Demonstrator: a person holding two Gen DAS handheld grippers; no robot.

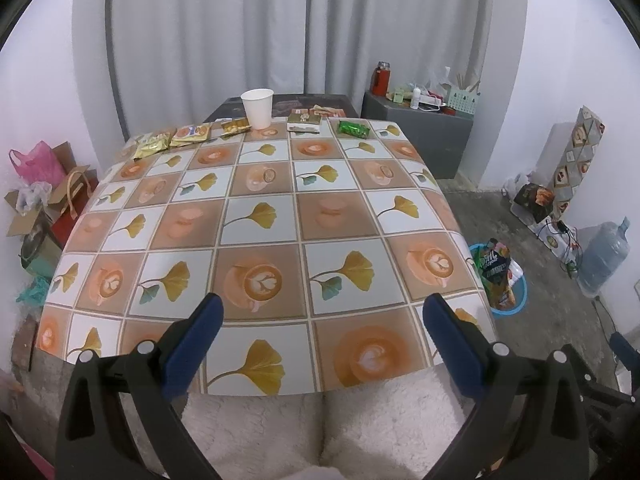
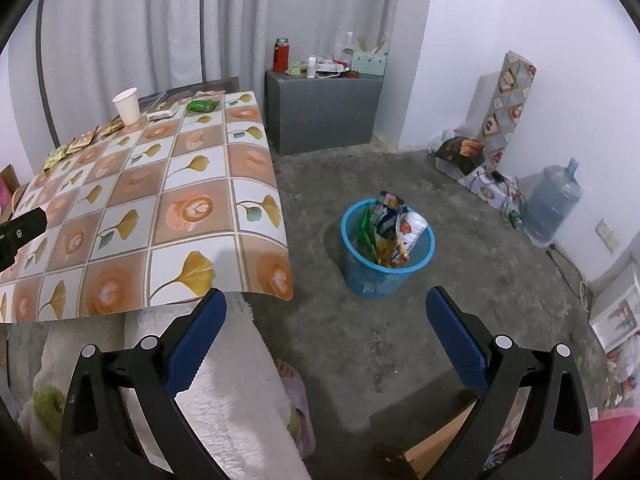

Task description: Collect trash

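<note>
Left tool [image 1: 322, 310]: jaws wide, empty, over the desk's [image 1: 340, 224] near edge. Right tool [image 2: 326, 304]: jaws wide, empty, above the floor off the desk's right edge. Far edge of desk: paper cup [image 1: 257, 109], gold wrappers [image 1: 152, 145], green wrapper [image 1: 353, 129]. Blue bin [image 2: 384, 276]: on the floor, holding wrappers; whole in the right view, half hidden behind the desk's right edge in the left. Wrapper print unreadable.

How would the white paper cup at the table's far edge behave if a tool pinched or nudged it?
The white paper cup stands upright and looks thin-walled, so it is probably light and would likely tip or slide if nudged. A hard pinch could crush its rim. Whether it holds anything cannot be seen.
</note>
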